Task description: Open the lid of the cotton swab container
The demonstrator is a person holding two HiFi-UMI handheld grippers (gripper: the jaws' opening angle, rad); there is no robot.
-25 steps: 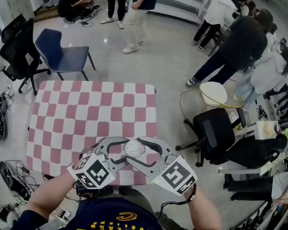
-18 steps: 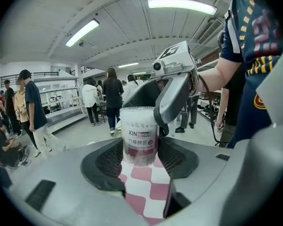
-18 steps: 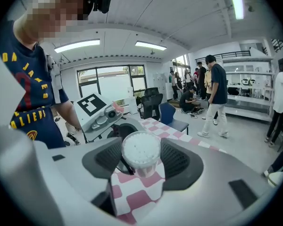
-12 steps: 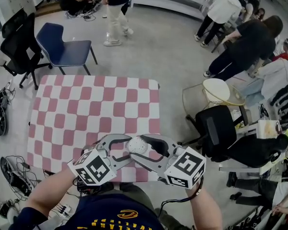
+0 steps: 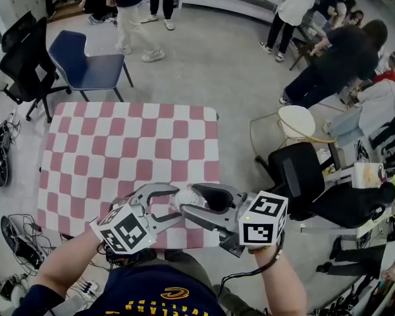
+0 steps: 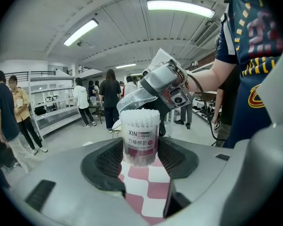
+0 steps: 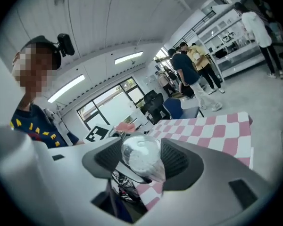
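Note:
The cotton swab container [image 6: 140,138], a clear tub with a red-and-white label and white swab tips showing at its top, stands upright between the jaws of my left gripper [image 6: 140,160], which is shut on it. Its clear lid [image 7: 141,157] is pinched in my right gripper [image 7: 142,163]. From the left gripper view, the lid [image 6: 133,99] hangs tilted just above the tub's rim, off the swab tips. From the head view, both grippers meet over the table's near edge, left gripper [image 5: 173,204] and right gripper [image 5: 189,201], with the container [image 5: 182,199] between them.
The pink-and-white checkered table [image 5: 118,150] lies under and ahead of the grippers. A blue chair [image 5: 85,71] and black chair [image 5: 23,68] stand beyond its far left. A black office chair [image 5: 303,176] and round stool [image 5: 296,124] stand right. Several people stand behind.
My right gripper has rolled over, its marker cube turning to face me, and the lid has tipped up off the tub. The left gripper has held still.

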